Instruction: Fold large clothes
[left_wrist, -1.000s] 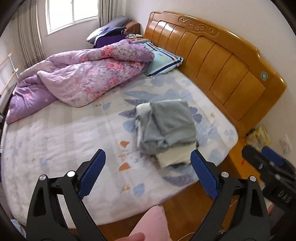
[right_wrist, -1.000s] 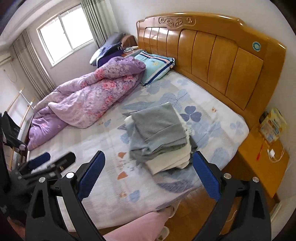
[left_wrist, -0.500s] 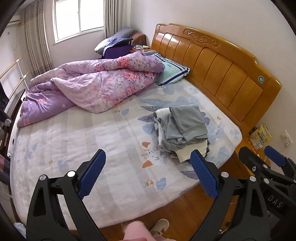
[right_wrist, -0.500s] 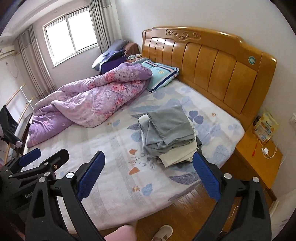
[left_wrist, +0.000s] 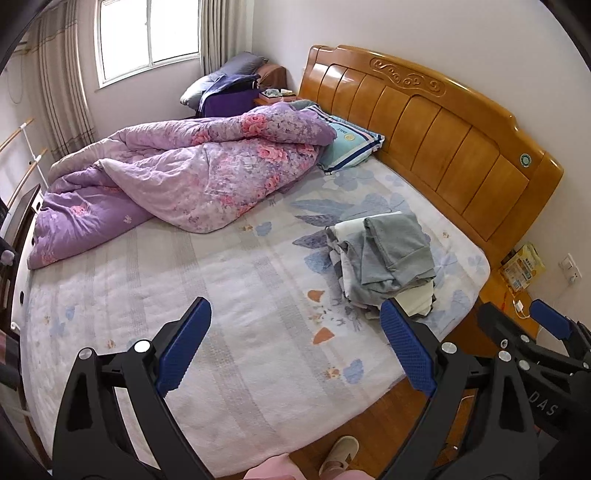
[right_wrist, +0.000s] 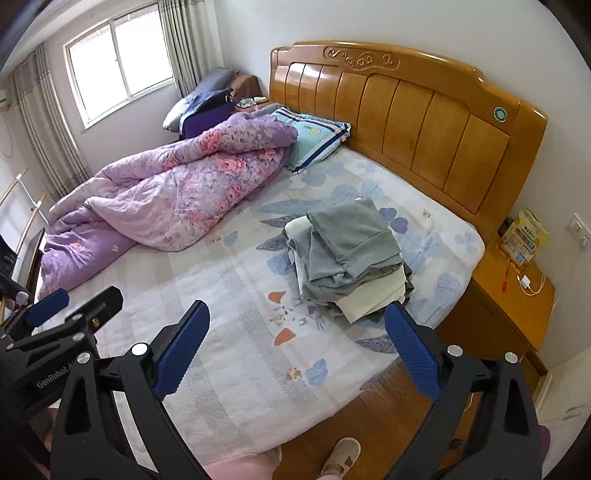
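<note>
Both grippers, left (left_wrist: 295, 347) and right (right_wrist: 297, 349), hang spread and empty over the bed's (left_wrist: 229, 332) near edge, presumably held back to survey, while the clothes (right_wrist: 351, 258) sit stacked right of centre, apparently folded though lower layers are unclear.

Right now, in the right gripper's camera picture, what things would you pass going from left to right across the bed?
Purple flowery quilt → blue striped pillow → stack of folded clothes → wooden bedside table, with a yellow packet standing on it.
</note>
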